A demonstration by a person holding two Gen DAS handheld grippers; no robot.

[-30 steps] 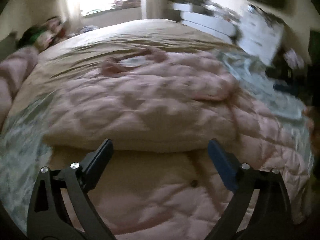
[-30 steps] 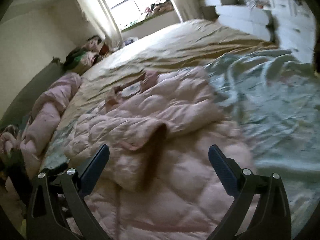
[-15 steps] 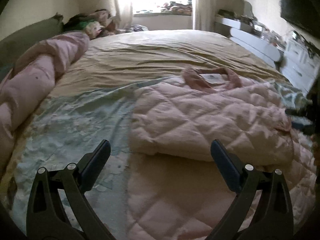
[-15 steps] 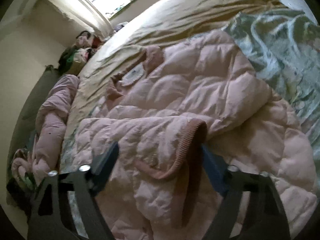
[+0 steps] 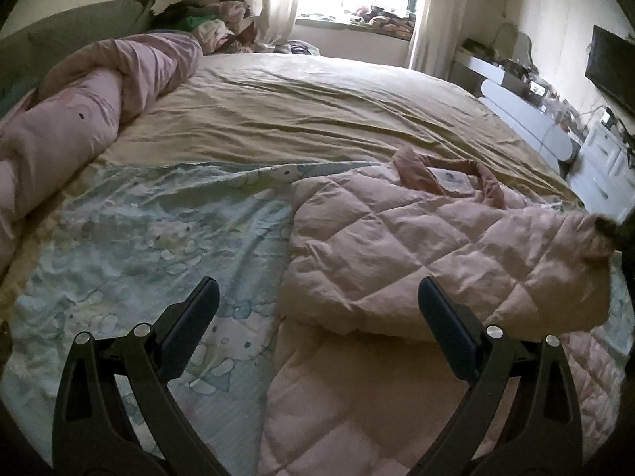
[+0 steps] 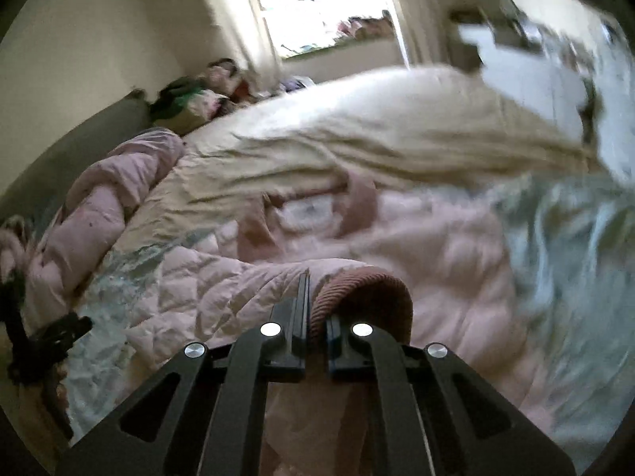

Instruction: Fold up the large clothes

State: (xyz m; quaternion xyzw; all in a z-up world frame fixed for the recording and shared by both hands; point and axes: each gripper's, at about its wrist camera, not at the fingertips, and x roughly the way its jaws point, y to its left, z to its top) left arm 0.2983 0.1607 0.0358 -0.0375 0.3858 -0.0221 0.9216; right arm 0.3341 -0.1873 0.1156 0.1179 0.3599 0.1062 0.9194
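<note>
A pink quilted jacket (image 5: 416,246) lies on the bed with one sleeve folded across its body and its collar (image 5: 444,174) toward the far side. My left gripper (image 5: 317,309) is open and empty, hovering above the jacket's left edge near its hem. My right gripper (image 6: 315,297) is shut on the ribbed pink sleeve cuff (image 6: 369,293) and holds it lifted above the jacket (image 6: 416,246). In the left wrist view the cuff end (image 5: 595,238) shows at the far right, where a dark shape covers it.
The bed has a tan sheet (image 5: 317,111) and a pale green printed sheet (image 5: 151,246) under the jacket. A rolled pink duvet (image 5: 79,111) lies along the left side. White drawers (image 5: 607,166) and a cluttered shelf stand at the right. A clothes pile (image 5: 206,20) sits by the window.
My right gripper has closed on the sleeve cuff and lifted it. My left gripper has swung left and now looks over the jacket's left edge and the green sheet.
</note>
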